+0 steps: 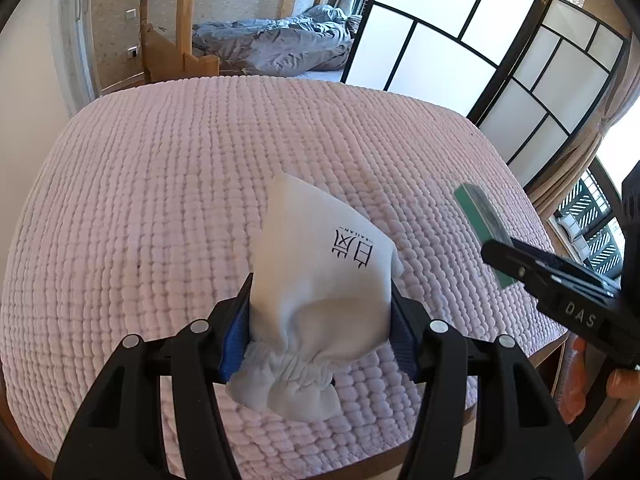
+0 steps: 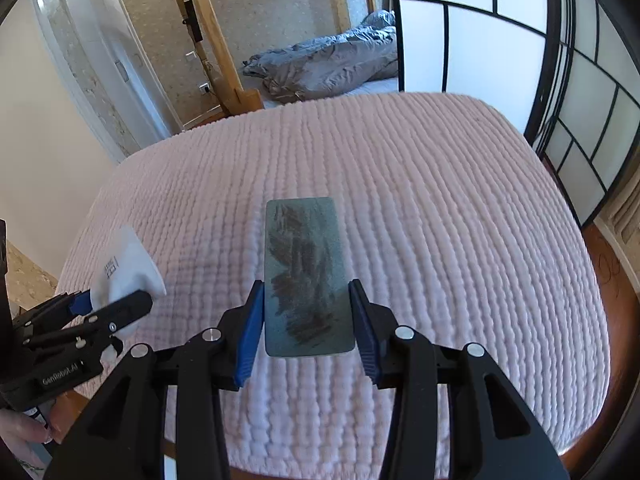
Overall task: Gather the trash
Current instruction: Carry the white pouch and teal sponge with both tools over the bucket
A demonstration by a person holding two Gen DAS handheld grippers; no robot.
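Left wrist view: left gripper [image 1: 320, 320] pinches a white pouch [image 1: 320, 280] above the bed's [image 1: 160, 160] near edge; right gripper [image 2: 307, 320] clamps a green card [image 2: 306, 272], both lifted for carrying off.

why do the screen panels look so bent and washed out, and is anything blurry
Left wrist view: the fisheye lens bows the screen panels, and backlight washes them white; the white pouch in the left hand-held gripper is sharp. Right wrist view: same curving at the edges; the green block in the right hand-held gripper is crisp, the pouch at left slightly soft.
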